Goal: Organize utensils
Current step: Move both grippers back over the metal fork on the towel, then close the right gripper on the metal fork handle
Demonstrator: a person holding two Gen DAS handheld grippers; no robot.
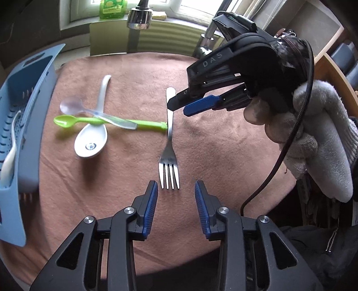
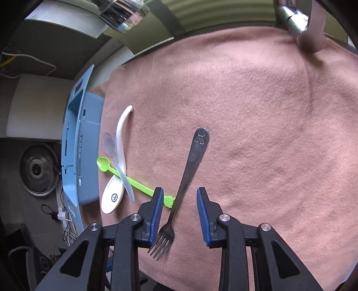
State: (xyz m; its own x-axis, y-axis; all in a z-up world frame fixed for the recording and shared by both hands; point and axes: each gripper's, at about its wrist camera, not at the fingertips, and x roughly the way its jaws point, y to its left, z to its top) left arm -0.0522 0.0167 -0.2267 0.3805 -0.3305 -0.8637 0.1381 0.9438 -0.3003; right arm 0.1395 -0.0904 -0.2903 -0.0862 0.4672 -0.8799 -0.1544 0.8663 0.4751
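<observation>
- Steel fork (image 2: pixel 186 185) lies flat on the pink cloth (image 2: pixel 257 134), and your right gripper (image 2: pixel 180 215) hovers over its neck with the jaws apart, one finger on either side of the shaft.
- Lower squarely until both pads flank the narrow neck just above the tines, then close; a flat, thin handle on soft fabric likely calls for pressing slightly into the cloth to get under its edges.
- Green spoon (image 2: pixel 134 181) ends with its handle tip touching the fork at the very spot you straddle, so keep your left-hand finger clear of it or both may lift together.
- Your left gripper (image 1: pixel 175 197) waits just short of the tines, jaws also apart and holding nothing.
- White ceramic spoon (image 1: pixel 94 132) and a clear plastic spoon (image 1: pixel 94 112) lie crossed with the green one, well left of the fork.
- Blue basket (image 1: pixel 29 112) stands at the cloth's left edge with what appears to be one white spoon (image 1: pixel 10 156) already inside, though the view there is warped.
- Chrome tap (image 1: pixel 139 18) hangs above the far edge; lift under it with care.
</observation>
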